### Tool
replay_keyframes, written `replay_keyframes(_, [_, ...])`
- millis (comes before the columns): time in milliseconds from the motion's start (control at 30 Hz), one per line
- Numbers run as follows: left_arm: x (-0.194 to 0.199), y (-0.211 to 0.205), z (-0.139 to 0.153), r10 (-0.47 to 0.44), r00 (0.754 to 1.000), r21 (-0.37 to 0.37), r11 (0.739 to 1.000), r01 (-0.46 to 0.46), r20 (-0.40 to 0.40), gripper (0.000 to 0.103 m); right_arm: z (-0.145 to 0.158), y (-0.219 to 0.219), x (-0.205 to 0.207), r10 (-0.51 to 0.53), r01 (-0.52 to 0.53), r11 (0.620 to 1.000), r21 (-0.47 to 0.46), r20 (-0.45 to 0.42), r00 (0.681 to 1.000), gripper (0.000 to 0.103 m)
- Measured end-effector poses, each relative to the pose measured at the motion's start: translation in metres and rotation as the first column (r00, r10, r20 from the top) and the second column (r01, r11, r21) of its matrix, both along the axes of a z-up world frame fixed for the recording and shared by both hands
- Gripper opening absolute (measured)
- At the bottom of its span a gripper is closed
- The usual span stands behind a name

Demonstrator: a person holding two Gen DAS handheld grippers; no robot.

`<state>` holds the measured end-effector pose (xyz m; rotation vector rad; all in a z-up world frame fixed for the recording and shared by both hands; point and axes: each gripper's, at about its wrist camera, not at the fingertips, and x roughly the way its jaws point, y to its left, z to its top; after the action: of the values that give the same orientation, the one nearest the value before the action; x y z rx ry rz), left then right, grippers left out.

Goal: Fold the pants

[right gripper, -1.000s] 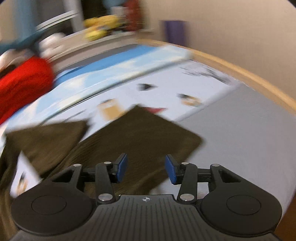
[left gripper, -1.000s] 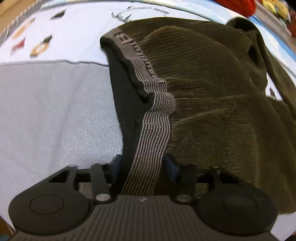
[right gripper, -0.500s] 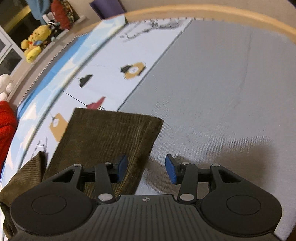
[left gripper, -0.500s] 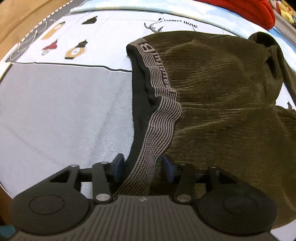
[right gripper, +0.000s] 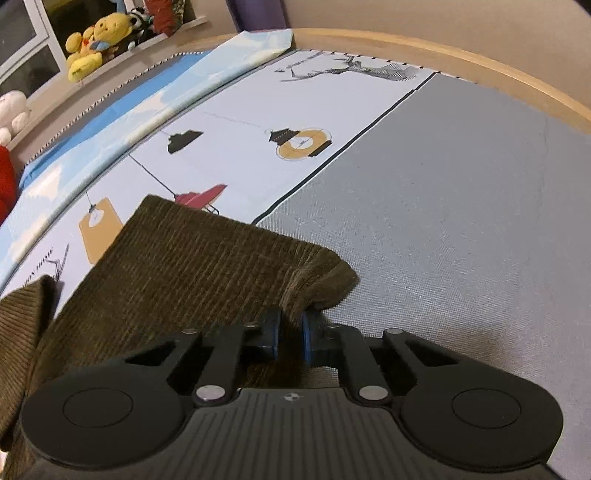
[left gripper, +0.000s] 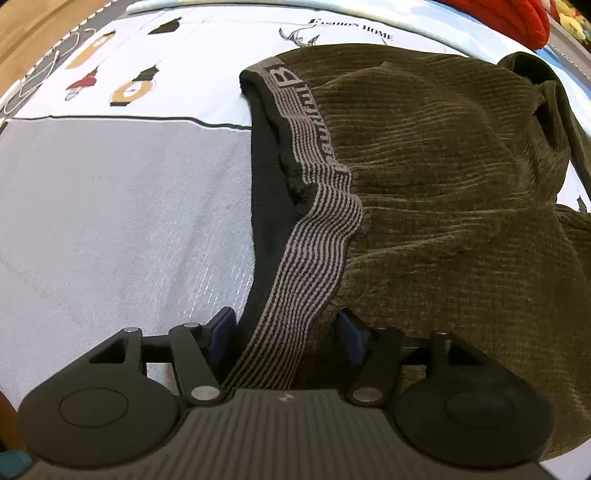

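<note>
Left wrist view: the left hand-held gripper (left gripper: pixel 284 334) has its blue pads spread wide, w/ the striped waistband (left gripper: pixel 314 243) of the pants (left gripper: pixel 443 192) running between them. Can't tell if either pad actually touches the fabric; the band's near end is cut off behind the gripper body. The pants are dark olive corduroy, lying bunched on a bed sheet (left gripper: pixel 122 206) that is grey near the camera and white w/ printed lanterns farther off. The waistband carries woven lettering, a big "B" at its far end, the rest too warped to read. Printed on the sheet past the pants: "FASHION HOME" (left gripper: pixel 351 29). A red item (left gripper: pixel 517 18) is clipped by the top edge, not identifiable.

Right wrist view: the right hand-held gripper (right gripper: pixel 290 334) is nearly closed, pinching a raised fold at the hem corner of a pant leg (right gripper: pixel 192 269) (the pinched bit itself sits in shadow). The leg lies flat across the grey/white border of the sheet; its near end is hidden under the gripper body. Yellow plush toy (right gripper: pixel 92 40) on a ledge at top left, others beside it blurry.
</note>
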<state>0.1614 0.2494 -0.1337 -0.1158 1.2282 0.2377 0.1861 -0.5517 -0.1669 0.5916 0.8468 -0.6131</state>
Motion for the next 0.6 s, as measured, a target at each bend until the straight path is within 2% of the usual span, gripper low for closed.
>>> replay_keyframes(33, [0.000,-0.002,0.000,-0.011,1.000,0.007,1.000,0.011,0.005,0.062,0.004,0.000,-0.002,-0.007,0.007,1.000,-0.011,0.008,1.000,0.009])
replay_keyframes(100, [0.000,-0.005,0.002,-0.035,0.999,0.023,0.999,0.034,0.019,0.047,0.015,-0.001,-0.009,-0.025,0.025,0.999,-0.046,0.013,1.000,0.009])
replay_keyframes(300, [-0.006,-0.017,0.017,-0.088,0.995,0.030,0.996,0.086,0.053,0.026,0.038,-0.023,-0.046,-0.143,0.140,0.987,-0.081,-0.032,0.989,0.008])
replay_keyframes(333, [-0.008,-0.019,0.019,-0.098,0.994,0.025,0.995,0.096,0.058,0.021,0.042,-0.029,-0.056,-0.159,0.156,0.985,-0.077,-0.041,0.986,0.008])
replay_keyframes(367, [-0.011,-0.021,0.023,-0.105,0.992,0.038,0.994,0.103,0.063,0.011,0.045,-0.035,-0.065,-0.171,0.168,0.983,-0.072,-0.044,0.984,0.008])
replay_keyframes(467, [-0.019,-0.020,0.034,-0.118,0.989,-0.016,0.993,0.120,0.087,0.011,0.053,-0.049,-0.094,-0.197,0.193,0.979,-0.062,-0.055,0.979,0.008])
replay_keyframes(600, [-0.033,-0.022,0.038,-0.188,0.979,-0.027,0.981,0.191,0.076,0.010,0.053,-0.051,-0.126,-0.198,0.194,0.980,-0.051,-0.099,0.975,0.008])
